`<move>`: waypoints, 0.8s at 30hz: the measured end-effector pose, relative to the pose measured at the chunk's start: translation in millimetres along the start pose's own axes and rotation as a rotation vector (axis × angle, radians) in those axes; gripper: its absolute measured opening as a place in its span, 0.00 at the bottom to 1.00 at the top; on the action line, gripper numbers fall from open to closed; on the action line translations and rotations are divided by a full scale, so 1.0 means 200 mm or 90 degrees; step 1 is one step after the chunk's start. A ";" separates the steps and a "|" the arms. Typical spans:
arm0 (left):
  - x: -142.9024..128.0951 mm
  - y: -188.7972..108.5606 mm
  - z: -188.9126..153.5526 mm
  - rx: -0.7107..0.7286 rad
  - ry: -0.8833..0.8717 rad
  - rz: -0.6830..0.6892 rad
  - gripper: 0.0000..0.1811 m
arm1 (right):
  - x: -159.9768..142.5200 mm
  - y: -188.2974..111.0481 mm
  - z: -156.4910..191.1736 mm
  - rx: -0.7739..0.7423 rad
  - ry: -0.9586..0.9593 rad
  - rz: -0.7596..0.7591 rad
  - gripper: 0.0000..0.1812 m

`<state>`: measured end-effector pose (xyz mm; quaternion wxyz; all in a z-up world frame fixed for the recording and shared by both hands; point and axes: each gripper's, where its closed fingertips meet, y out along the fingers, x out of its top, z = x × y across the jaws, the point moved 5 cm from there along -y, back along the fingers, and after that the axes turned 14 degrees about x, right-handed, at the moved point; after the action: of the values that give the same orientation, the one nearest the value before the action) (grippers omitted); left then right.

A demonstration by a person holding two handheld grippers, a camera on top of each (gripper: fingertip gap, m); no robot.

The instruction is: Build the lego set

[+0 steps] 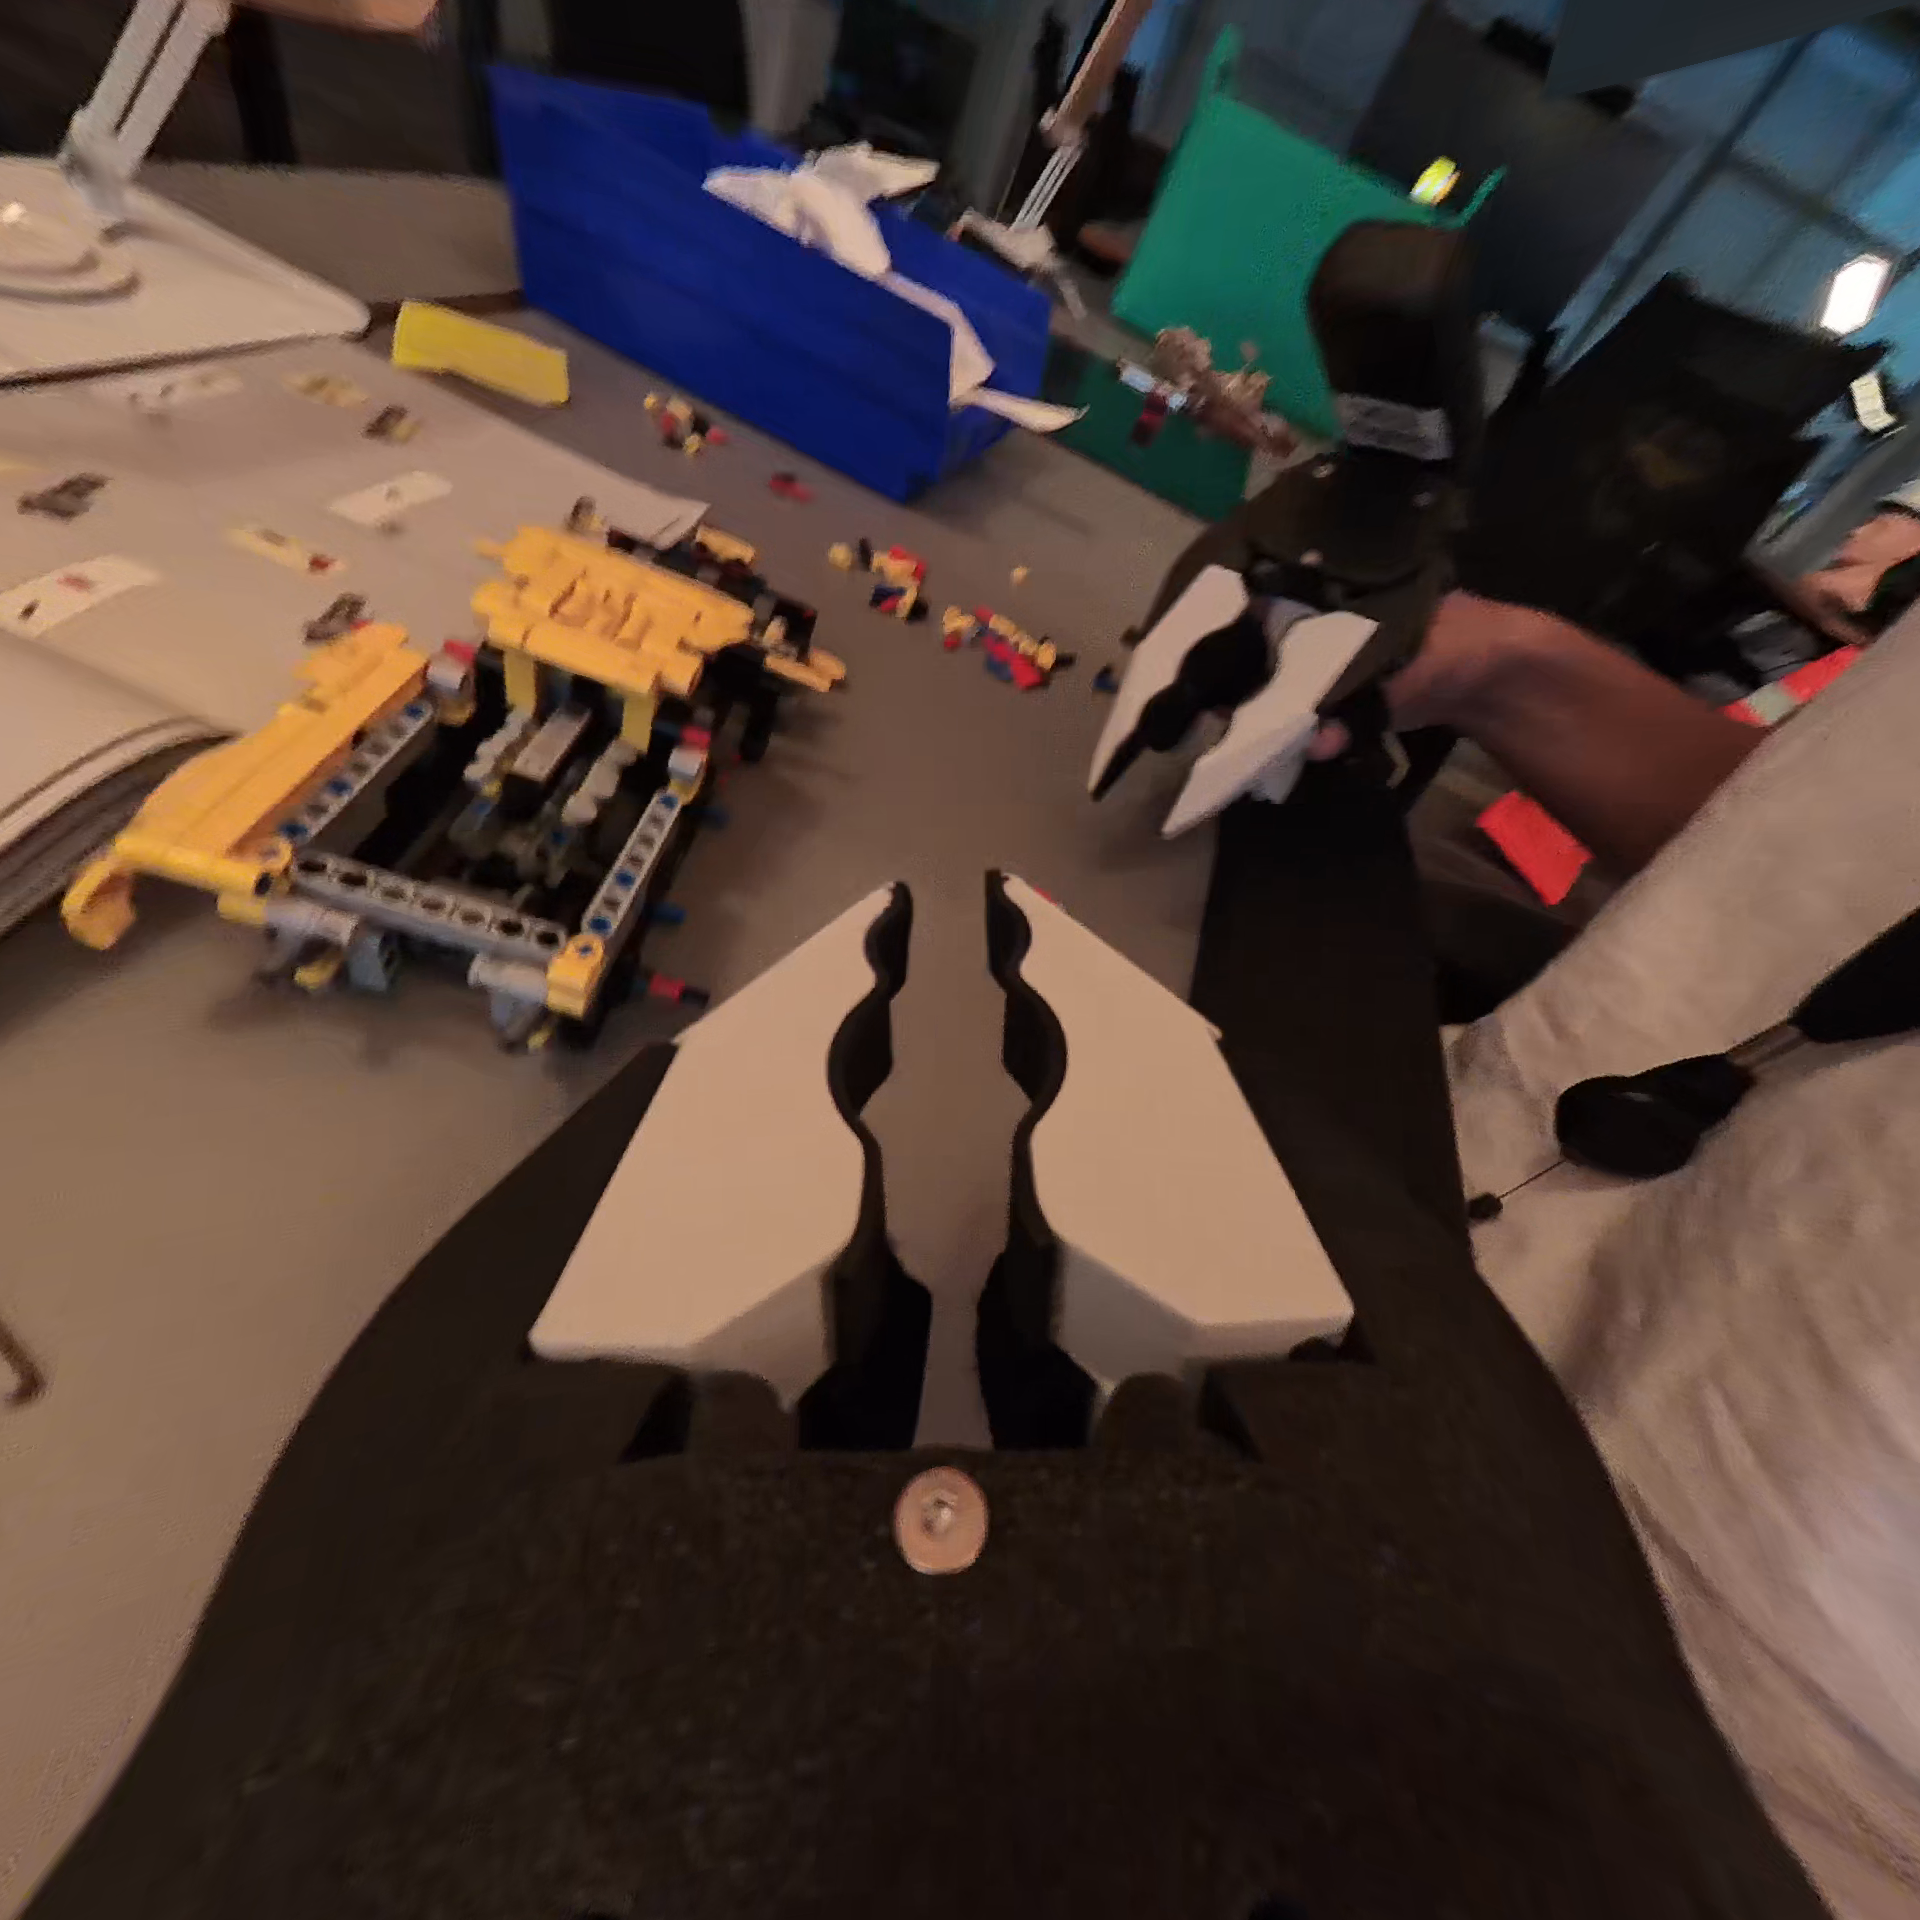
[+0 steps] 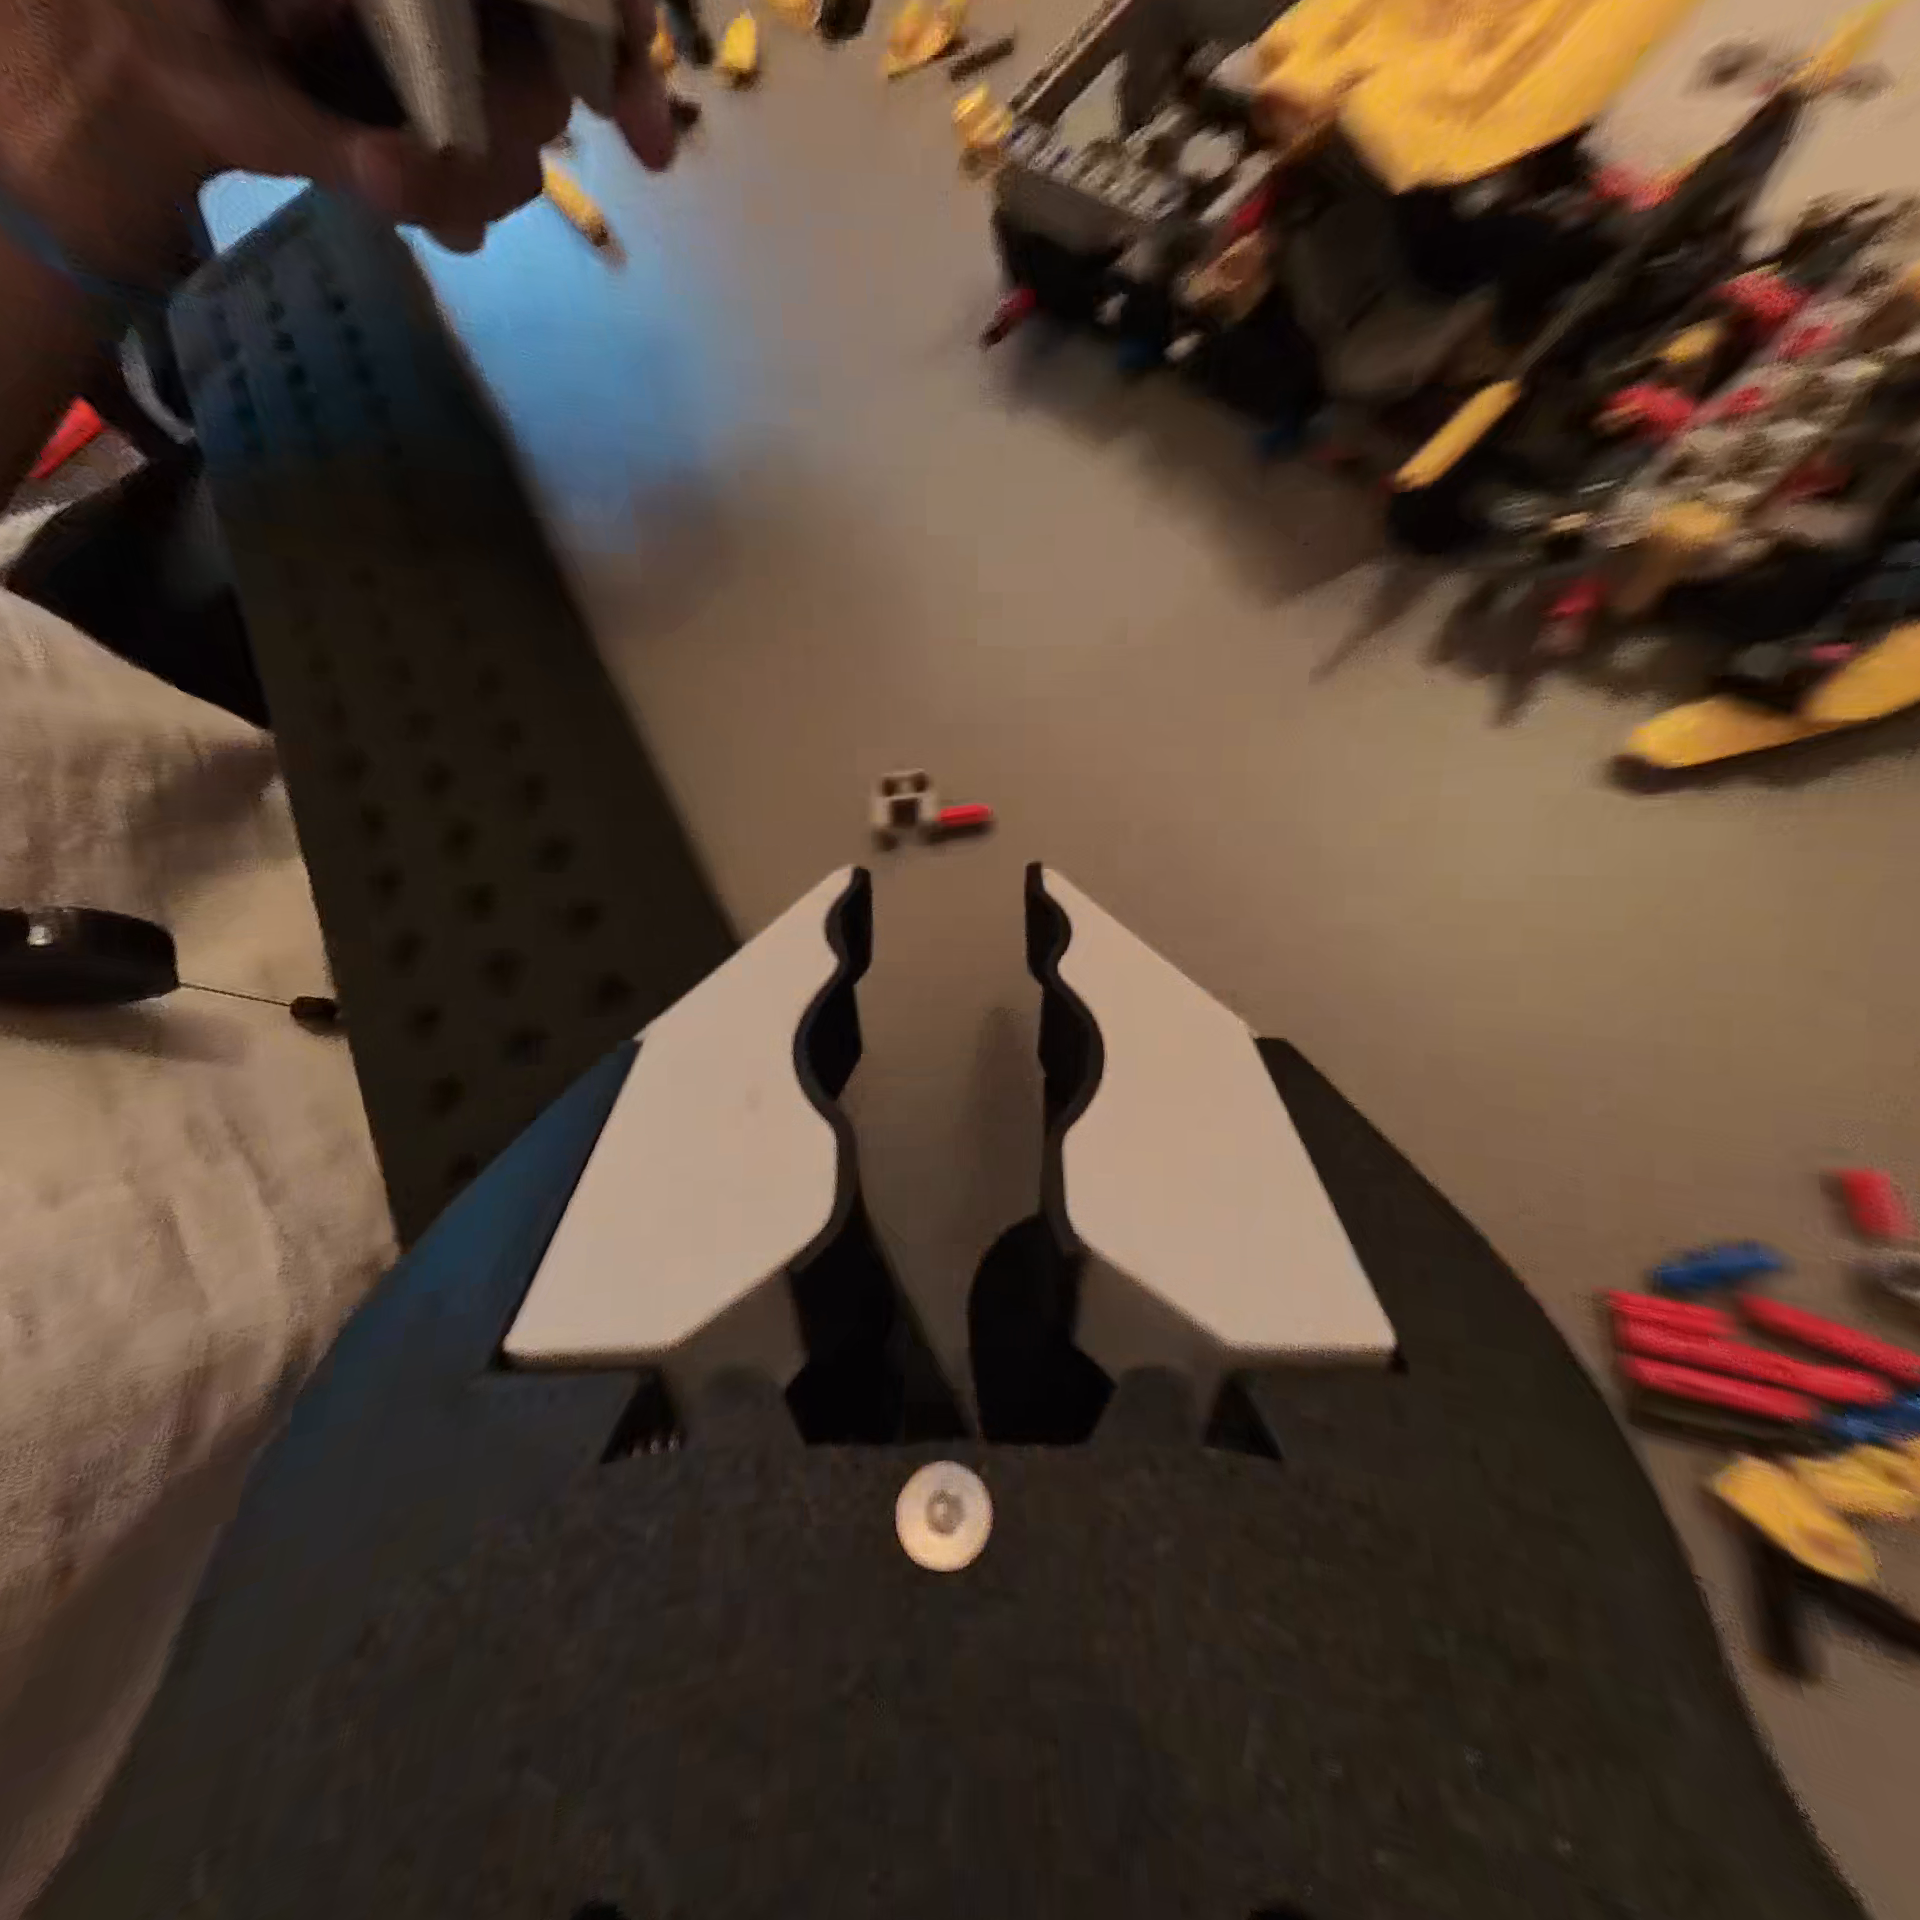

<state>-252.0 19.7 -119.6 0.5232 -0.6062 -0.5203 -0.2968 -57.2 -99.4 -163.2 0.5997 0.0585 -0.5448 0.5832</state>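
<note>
Both the left gripper [image 1: 948, 883] and right gripper [image 2: 945, 868] have fingers apart, holding nothing. The small grey piece [image 2: 902, 805] with its red pin [image 2: 961, 817] sits right ahead of the right one, so a sloppy pinch could easily flick it across the table [image 2: 1195, 935].

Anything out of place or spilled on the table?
Nothing damaged. Small red, yellow and blue lego pieces lie strewn loose across the grey table beyond the half-built yellow and black lego vehicle, and white crumpled paper spills over the blue plastic bin. Both claws are empty.
</note>
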 end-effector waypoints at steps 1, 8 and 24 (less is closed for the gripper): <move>-0.03 0.00 0.00 0.019 0.005 0.021 0.09 | -0.01 0.05 0.02 -0.005 0.006 0.007 0.16; -0.14 0.00 -0.09 0.060 0.028 0.079 0.09 | 0.04 0.21 0.04 -0.086 -0.035 0.086 0.20; -0.02 -0.08 -0.02 -0.116 -0.321 -0.075 0.10 | 0.41 0.34 0.10 -0.057 -0.206 -0.054 0.09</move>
<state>-266.8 12.4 -116.8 0.3022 -0.6741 -0.6399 -0.2118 -143.6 -40.5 -134.0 0.5301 0.1482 -0.6566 0.5157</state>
